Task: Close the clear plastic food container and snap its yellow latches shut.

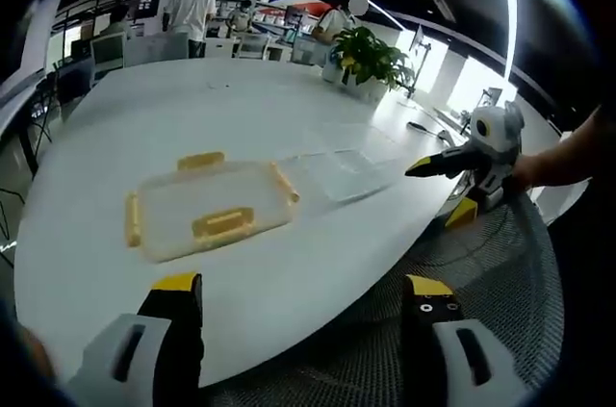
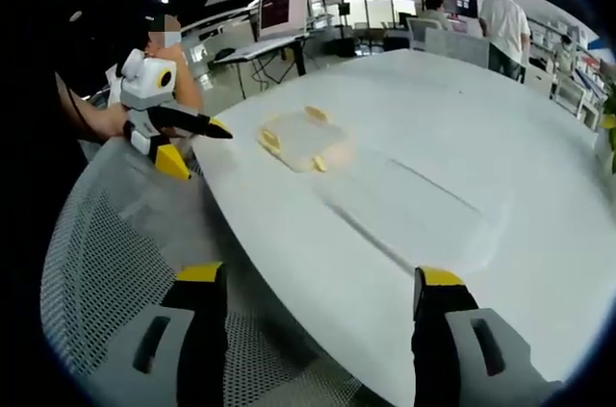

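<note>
Both jaw pairs stand wide apart, holding nothing. Beyond the left gripper (image 1: 300, 296), the clear rectangular lid with yellow latches (image 1: 210, 208) lies flat, long axis crosswise. Farther right, the clear plastic container base (image 1: 339, 173) sits ahead of the right gripper (image 2: 320, 284).

The left gripper view looks from just off the near edge of the white table (image 1: 289, 89), above a mesh chair (image 1: 500, 292), across the top toward a potted plant (image 1: 368, 58) and distant desks. The right gripper view looks from beside the same edge, close and low, along the table (image 2: 462, 109) toward monitors (image 2: 282, 8). Both take in the lid with yellow latches (image 1: 207, 210) (image 2: 300, 140) and clear container (image 1: 342, 171) (image 2: 414, 210), and each catches the opposite gripper, the right gripper (image 1: 423, 166) and the left gripper (image 2: 217, 130).
</note>
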